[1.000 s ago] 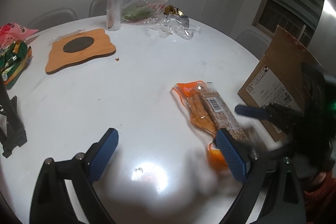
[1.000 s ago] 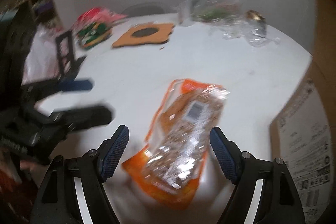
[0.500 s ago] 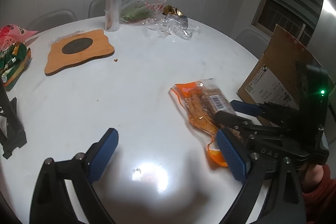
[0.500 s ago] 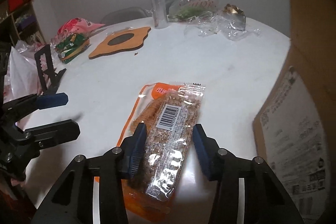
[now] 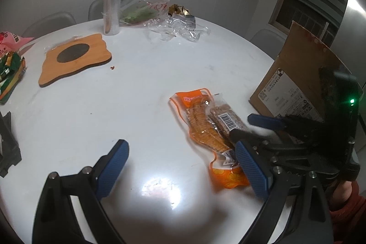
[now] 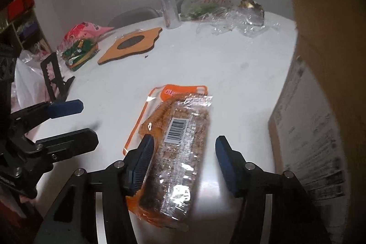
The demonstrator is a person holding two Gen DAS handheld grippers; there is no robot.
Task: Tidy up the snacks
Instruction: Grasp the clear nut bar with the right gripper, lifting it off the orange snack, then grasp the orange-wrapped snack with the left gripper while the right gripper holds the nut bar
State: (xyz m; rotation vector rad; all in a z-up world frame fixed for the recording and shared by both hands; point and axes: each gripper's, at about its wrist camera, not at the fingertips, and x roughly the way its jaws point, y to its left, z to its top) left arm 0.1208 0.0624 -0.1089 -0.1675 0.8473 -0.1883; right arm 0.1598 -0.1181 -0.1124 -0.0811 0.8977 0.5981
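Lying on the white round table, clear-wrapped brown grain bar packet overlaps orange plastic cracker packet: two snacks, touching. Bar's long axis runs straight ahead between right tongs, fingers spread either side, not gripping. Right is nearer; left tongs released, empty, snacks to their right. One brown cardboard box just beside.

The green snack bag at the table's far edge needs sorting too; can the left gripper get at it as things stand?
Probably yes: the left gripper is open and holds nothing, and bare table lies between it and the green snack bag.
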